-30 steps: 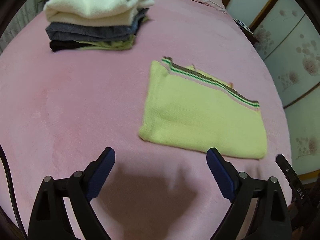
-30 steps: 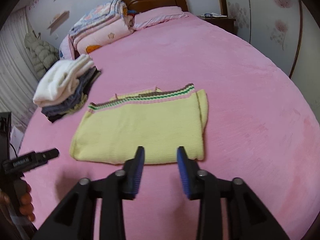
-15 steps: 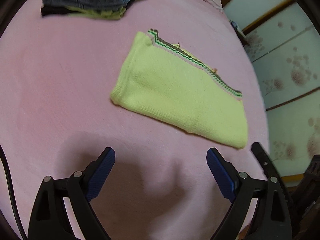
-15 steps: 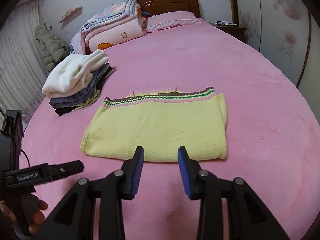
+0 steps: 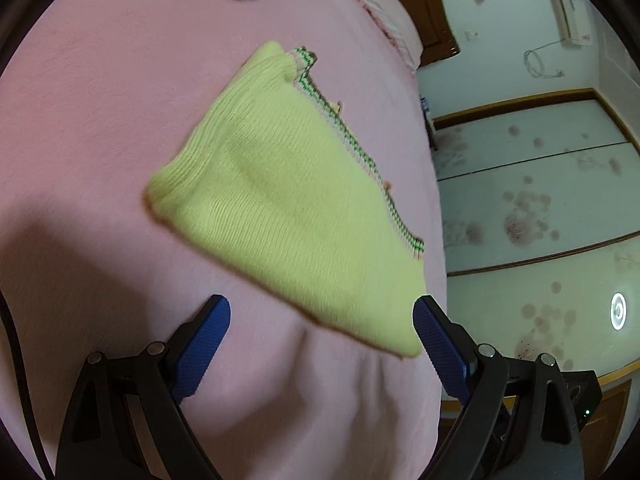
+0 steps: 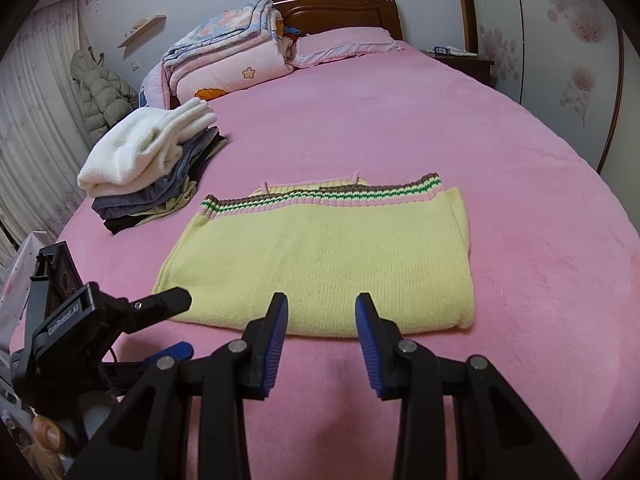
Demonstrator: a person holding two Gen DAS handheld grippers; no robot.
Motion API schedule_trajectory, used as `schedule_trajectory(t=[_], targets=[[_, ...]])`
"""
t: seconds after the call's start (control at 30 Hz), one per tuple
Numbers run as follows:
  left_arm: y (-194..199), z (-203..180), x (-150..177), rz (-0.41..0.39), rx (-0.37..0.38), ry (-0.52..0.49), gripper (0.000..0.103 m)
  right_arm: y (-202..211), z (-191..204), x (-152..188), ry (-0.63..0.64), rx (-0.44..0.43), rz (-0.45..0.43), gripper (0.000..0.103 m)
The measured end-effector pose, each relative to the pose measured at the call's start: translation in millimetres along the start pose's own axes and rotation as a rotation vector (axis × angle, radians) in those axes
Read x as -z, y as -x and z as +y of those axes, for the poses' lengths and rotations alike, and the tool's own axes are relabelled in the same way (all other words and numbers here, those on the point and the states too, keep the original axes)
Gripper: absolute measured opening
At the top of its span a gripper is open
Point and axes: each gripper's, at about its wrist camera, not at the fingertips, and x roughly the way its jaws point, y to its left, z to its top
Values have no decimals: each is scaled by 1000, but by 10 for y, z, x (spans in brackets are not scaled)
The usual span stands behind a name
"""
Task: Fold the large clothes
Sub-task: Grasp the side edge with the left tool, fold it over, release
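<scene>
One folded yellow sweater (image 6: 332, 256) lies on one pink bed (image 6: 440, 120), near one clothes pile (image 6: 148, 164). Two grippers, left (image 5: 320, 320) and right (image 6: 321, 312), spread apart, hold nothing.

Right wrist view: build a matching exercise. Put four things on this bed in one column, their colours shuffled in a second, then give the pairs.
Things:
1. folded sweater
2. top garment of the clothes pile
3. bedspread
4. headboard

Colours:
A. dark brown
B. pink
C. yellow-green
D. cream white

Pairs: 1-C, 2-D, 3-B, 4-A
</scene>
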Motion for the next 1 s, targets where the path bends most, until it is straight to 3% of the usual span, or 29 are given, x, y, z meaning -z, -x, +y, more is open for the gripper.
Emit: schedule_trajectory(t=[0.3,0.57,0.67,0.8,0.83,1.0], targets=[[-208,-6,-192,-79,58,-78,92,-153,42,-52,10,4,-27,35],[-353,-16,-429,-130,80,-64,90,-286,41,-146,11,7,-63,35],[-379,-21,-468,-138,61,-57,72,-366,93,-230,40,33,-72,30],[-380,-62,-544,-133,-3,-63,28,-543,215,-303,86,70,-43,11],[-366,-75,-554,-132,-21,-80,22,-585,251,-305,92,77,-34,7],[-376,-320,-533,-131,-129,-241,17,-816,368,-223,101,99,27,2]])
